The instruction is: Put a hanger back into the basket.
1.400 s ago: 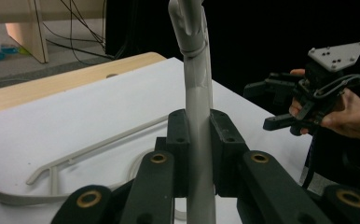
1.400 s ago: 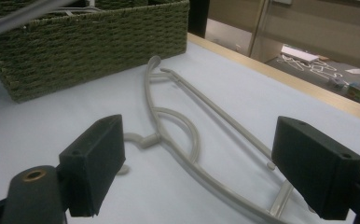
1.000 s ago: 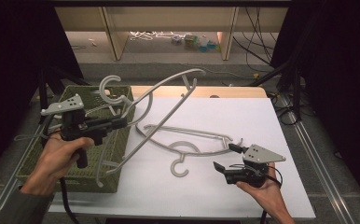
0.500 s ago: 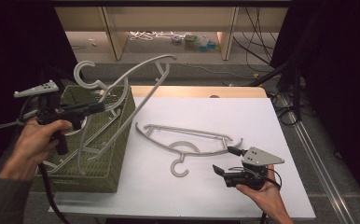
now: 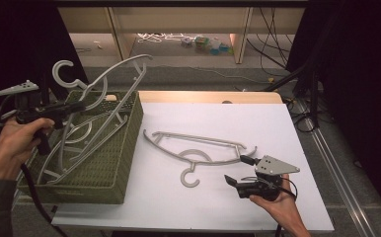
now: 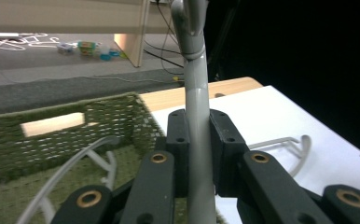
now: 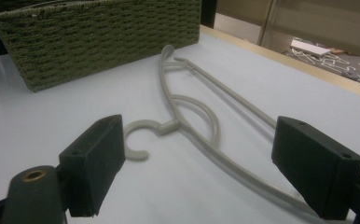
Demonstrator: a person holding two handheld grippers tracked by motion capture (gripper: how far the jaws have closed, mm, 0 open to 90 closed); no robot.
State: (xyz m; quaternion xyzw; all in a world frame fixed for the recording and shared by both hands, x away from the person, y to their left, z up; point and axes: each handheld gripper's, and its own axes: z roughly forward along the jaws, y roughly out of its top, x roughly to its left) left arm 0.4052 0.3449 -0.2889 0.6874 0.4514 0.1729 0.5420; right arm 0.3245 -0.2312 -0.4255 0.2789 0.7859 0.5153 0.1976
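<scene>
The left gripper [image 5: 72, 107] is clamped on a pale grey plastic hanger [image 5: 112, 81], hook up, tilted over the green woven basket [image 5: 124, 148]. The right gripper [image 5: 238, 170], jaws wide and empty, rests near a matching hanger lying flat on the white table [image 5: 287, 128].

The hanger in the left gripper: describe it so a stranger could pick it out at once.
Start at the green woven basket on the table's left. The left gripper, above the basket, is shut on a grey plastic hanger by its neck, holding it tilted. Unlike the hanger on the white sheet, it is lifted.
</scene>
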